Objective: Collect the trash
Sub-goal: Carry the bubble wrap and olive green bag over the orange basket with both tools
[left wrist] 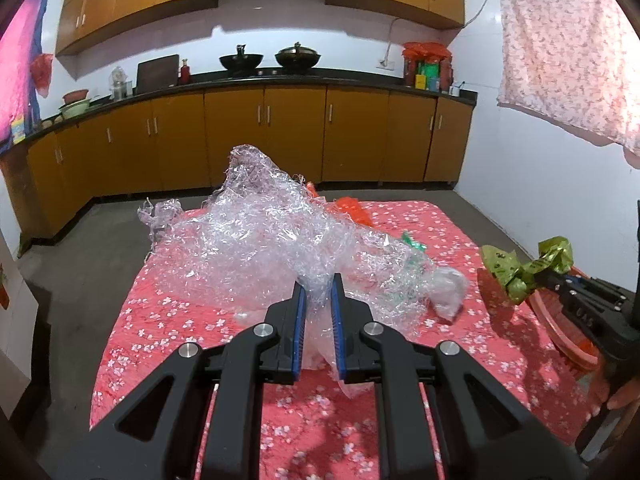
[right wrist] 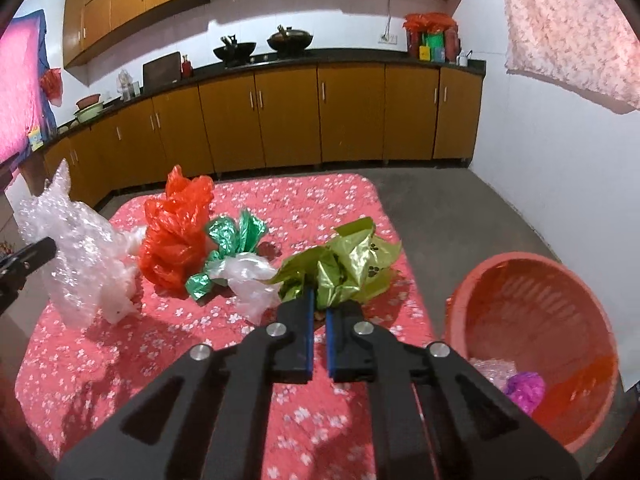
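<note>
My left gripper point(left wrist: 319, 286) is shut on a big crumpled sheet of clear bubble wrap point(left wrist: 260, 236), which spreads over the pink flowered tablecloth point(left wrist: 168, 320). My right gripper point(right wrist: 319, 300) is shut on a crumpled olive-green wrapper point(right wrist: 344, 268); the left wrist view shows that wrapper point(left wrist: 520, 268) lifted off the table at the right. On the cloth lie a red plastic bag point(right wrist: 176, 232), a green foil wrapper point(right wrist: 232, 240) and a whitish plastic bag point(right wrist: 252, 280). A red basket point(right wrist: 532, 320) sits beyond the table's right edge.
The red basket holds a purple scrap point(right wrist: 526, 390) and some clear plastic. Brown kitchen cabinets point(right wrist: 320, 112) with pots on the counter line the far wall. A flowered cloth point(left wrist: 568, 48) hangs at the upper right. Grey floor point(right wrist: 460, 208) surrounds the table.
</note>
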`<action>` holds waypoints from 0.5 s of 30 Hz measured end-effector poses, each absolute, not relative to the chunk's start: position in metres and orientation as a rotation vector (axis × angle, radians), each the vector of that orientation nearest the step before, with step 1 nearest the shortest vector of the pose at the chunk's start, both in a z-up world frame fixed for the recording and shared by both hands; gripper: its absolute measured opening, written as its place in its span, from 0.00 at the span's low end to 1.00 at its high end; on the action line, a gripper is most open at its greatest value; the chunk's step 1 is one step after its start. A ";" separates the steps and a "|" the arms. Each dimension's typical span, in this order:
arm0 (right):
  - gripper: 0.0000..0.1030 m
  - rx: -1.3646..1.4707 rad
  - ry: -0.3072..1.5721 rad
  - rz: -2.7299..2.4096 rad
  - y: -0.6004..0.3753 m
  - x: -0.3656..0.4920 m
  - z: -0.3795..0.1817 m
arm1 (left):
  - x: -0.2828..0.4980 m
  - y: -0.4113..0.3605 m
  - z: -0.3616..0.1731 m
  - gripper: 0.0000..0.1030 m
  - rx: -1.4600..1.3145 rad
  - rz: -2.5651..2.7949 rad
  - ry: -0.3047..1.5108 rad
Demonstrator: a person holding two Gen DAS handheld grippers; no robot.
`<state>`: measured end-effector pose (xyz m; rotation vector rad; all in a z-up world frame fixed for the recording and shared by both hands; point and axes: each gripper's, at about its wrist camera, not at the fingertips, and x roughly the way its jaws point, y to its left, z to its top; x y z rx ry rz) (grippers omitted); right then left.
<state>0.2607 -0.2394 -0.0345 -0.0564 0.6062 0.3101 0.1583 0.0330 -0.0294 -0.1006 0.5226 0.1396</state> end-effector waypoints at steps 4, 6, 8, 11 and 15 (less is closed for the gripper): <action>0.06 -0.047 0.582 0.298 -0.253 0.244 -0.023 | 0.153 0.023 -0.023 0.12 -0.090 0.116 0.513; 0.06 -0.045 0.570 0.290 -0.260 0.238 -0.018 | 0.152 0.016 -0.019 0.12 -0.082 0.100 0.507; 0.06 -0.040 0.556 0.278 -0.269 0.232 -0.012 | 0.151 0.010 -0.016 0.12 -0.076 0.087 0.501; 0.06 -0.031 0.535 0.252 -0.286 0.223 -0.002 | 0.151 -0.002 -0.011 0.12 -0.067 0.058 0.494; 0.06 -0.012 0.518 0.211 -0.309 0.214 0.007 | 0.151 -0.019 -0.008 0.12 -0.059 0.022 0.492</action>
